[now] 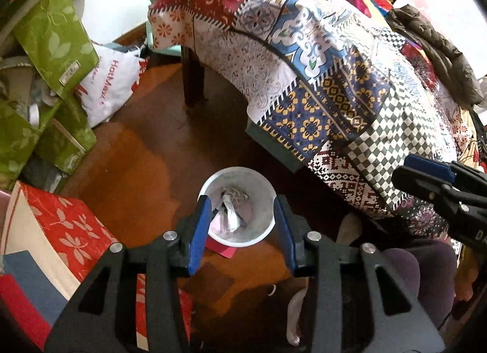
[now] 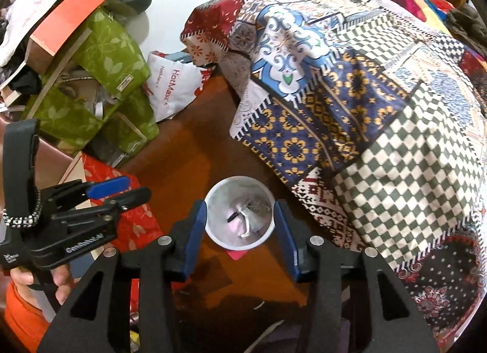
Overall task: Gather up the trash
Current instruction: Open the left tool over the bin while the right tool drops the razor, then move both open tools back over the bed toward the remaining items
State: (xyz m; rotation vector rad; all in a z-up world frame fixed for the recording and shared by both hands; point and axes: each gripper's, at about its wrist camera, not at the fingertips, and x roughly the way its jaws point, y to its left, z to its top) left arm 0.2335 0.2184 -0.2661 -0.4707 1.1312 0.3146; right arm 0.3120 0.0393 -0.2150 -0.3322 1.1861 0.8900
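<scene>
A white round bin [image 1: 263, 225] stands on the brown floor and holds crumpled paper and other scraps [image 1: 231, 213]. It also shows in the right wrist view [image 2: 219, 237] with its scraps [image 2: 248, 219]. My left gripper [image 1: 242, 222] hangs open and empty above it, its blue pads [image 1: 199, 231] framing the rim. My right gripper [image 2: 240, 228] is open and empty above the same bin. Each gripper shows in the other's view: the right one at the right edge [image 1: 426, 176], the left one at the left edge [image 2: 121, 188].
A patchwork quilt [image 1: 334, 79] drapes over furniture to the right. Green leaf-print boxes [image 1: 51, 48], a white HotMaxx bag [image 1: 109, 88] and a red flower-print box [image 1: 70, 231] crowd the left. A red card [image 1: 220, 251] lies under the bin.
</scene>
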